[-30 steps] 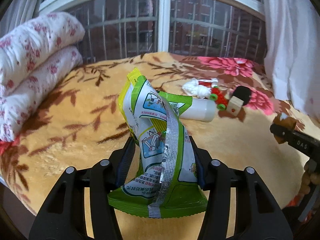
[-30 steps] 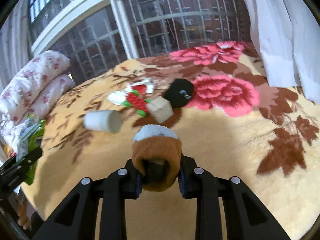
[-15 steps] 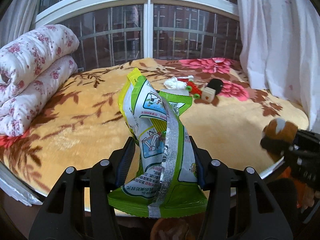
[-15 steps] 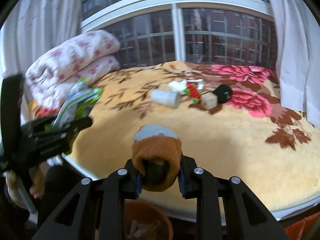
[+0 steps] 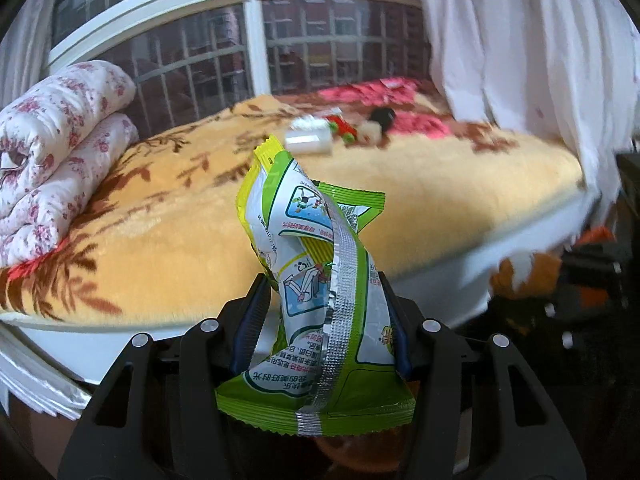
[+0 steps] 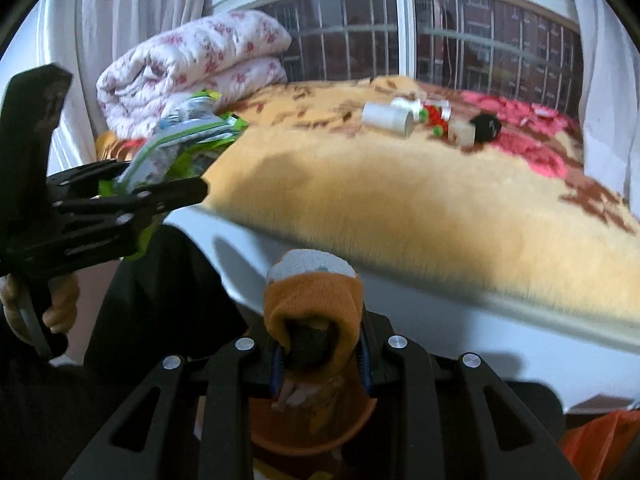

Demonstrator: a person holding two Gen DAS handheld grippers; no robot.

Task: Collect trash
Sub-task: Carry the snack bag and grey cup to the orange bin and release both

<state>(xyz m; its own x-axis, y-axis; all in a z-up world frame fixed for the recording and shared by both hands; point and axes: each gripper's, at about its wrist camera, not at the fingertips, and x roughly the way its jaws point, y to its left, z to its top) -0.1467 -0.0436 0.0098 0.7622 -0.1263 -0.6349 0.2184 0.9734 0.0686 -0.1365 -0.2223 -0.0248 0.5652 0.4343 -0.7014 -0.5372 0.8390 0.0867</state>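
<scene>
My left gripper [image 5: 326, 316] is shut on a green and white snack wrapper [image 5: 320, 280], held upright off the bed's front edge; it also shows in the right wrist view [image 6: 180, 136]. My right gripper [image 6: 320, 354] is shut on an orange and white sock [image 6: 314, 300], held above an orange bin [image 6: 312, 428] below the bed edge. The sock shows blurred at the right of the left wrist view [image 5: 520, 276]. A white cup [image 6: 386, 117], a red and green toy [image 6: 434, 118], a pale block [image 6: 462, 134] and a black object [image 6: 486, 126] lie on the bed.
The bed has a yellow floral blanket [image 6: 400, 192] with a white front edge [image 6: 440, 320]. A folded floral quilt [image 5: 52, 152] lies at its left. A barred window [image 5: 288, 44] and white curtains [image 5: 520, 40] stand behind. An orange bag [image 6: 600, 440] is at the lower right.
Both grippers have drawn back and down from over the bed to below its front edge, still holding the wrapper and the sock. The orange bin has come into view under the right gripper.
</scene>
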